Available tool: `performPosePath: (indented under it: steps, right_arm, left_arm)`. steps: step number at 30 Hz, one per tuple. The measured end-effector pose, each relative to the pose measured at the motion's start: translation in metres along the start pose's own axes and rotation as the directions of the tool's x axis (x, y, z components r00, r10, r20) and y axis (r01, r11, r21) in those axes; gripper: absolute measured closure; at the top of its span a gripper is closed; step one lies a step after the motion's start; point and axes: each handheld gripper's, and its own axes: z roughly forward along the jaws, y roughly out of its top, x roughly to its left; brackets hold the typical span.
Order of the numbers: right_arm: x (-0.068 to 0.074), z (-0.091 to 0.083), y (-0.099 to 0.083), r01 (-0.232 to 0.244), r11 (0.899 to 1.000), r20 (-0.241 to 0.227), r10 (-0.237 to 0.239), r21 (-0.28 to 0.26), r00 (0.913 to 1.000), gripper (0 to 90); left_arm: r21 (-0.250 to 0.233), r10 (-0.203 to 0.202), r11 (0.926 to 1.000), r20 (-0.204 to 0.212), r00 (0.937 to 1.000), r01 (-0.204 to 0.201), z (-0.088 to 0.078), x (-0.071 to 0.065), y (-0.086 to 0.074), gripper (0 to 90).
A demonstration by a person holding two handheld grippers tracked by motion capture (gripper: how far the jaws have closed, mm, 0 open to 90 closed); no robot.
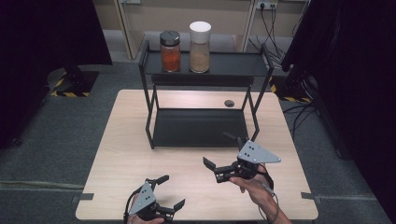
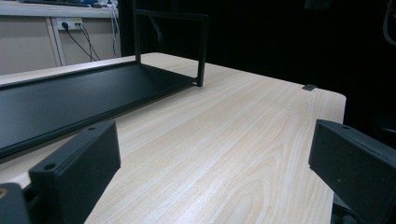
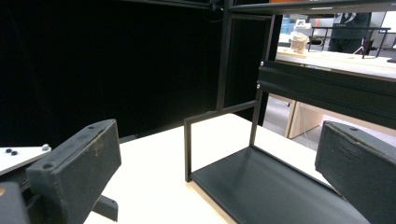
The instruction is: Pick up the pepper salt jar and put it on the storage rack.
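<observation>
Both my grippers hover over the tabletop's near edge, left gripper (image 1: 161, 193) and right gripper (image 1: 224, 156) gaping, empty. Beyond them the rack (image 1: 205, 121) stands mid-table; on its top shelf, two jars (image 1: 170, 51) look like rigid, slick, breakable glass, best pinched around the body below the lid.

Pale light-wood table (image 1: 140, 154) with fine grain, on grey carpet (image 1: 56, 140). Black two-tier metal rack (image 1: 201, 126), matte. Far shelf: left clear glass jar (image 1: 170, 51), orange-red powder, dark lid; right clear jar (image 1: 200, 46), tan powder, white lid. Both grippers black, with grey plates (image 1: 258, 153). Yellow-black hazard stripes (image 1: 70, 93) far left on the floor.
</observation>
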Motion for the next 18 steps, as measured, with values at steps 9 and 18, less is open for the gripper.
performPosePath:
  steps: [9,18]
  right_arm:
    - [0.006,-0.004,-0.013,-0.011,1.0,-0.006,0.011,0.011,0.9999,0.5]
    - [0.008,-0.009,-0.032,-0.038,0.999,-0.008,0.038,0.027,0.9992,0.5]
  left_arm:
    - [-0.005,-0.001,1.0,-0.004,1.0,0.001,-0.001,0.0,0.0,1.5]
    - [-0.005,-0.002,1.0,-0.006,1.0,0.002,-0.001,0.0,-0.001,1.5]
